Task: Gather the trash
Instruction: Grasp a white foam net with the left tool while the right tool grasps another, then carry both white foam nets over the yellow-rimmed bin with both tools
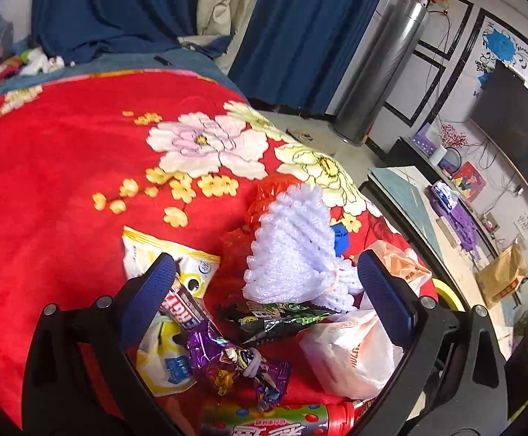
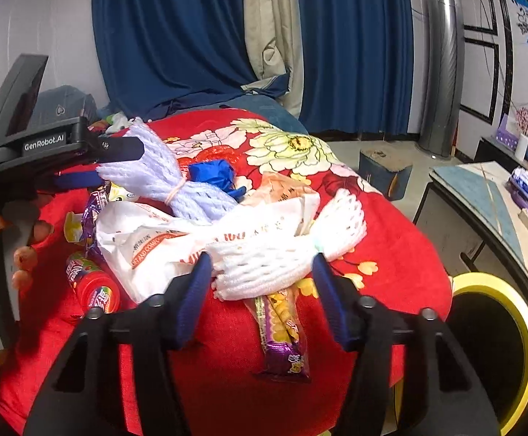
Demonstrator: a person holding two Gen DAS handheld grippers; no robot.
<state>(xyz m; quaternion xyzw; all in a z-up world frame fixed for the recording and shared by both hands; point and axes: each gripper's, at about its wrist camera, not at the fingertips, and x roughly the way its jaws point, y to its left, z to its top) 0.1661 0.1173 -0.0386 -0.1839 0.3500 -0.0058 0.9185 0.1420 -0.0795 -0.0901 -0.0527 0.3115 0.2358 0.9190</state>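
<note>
Right gripper (image 2: 262, 272) hangs over the red floral blanket (image 2: 391, 218), jaws parted on either side of the white foam fruit net (image 2: 282, 258), which lies between the pads; whether they press it I can't tell. Left gripper (image 1: 264, 272) is wide open and empty above the litter heap, the lilac foam net (image 1: 293, 239) between its fingertips and a purple candy wrapper (image 1: 234, 363) nearer the camera. Off the blanket's edge sits the yellow-rimmed bin (image 2: 496, 290).
</note>
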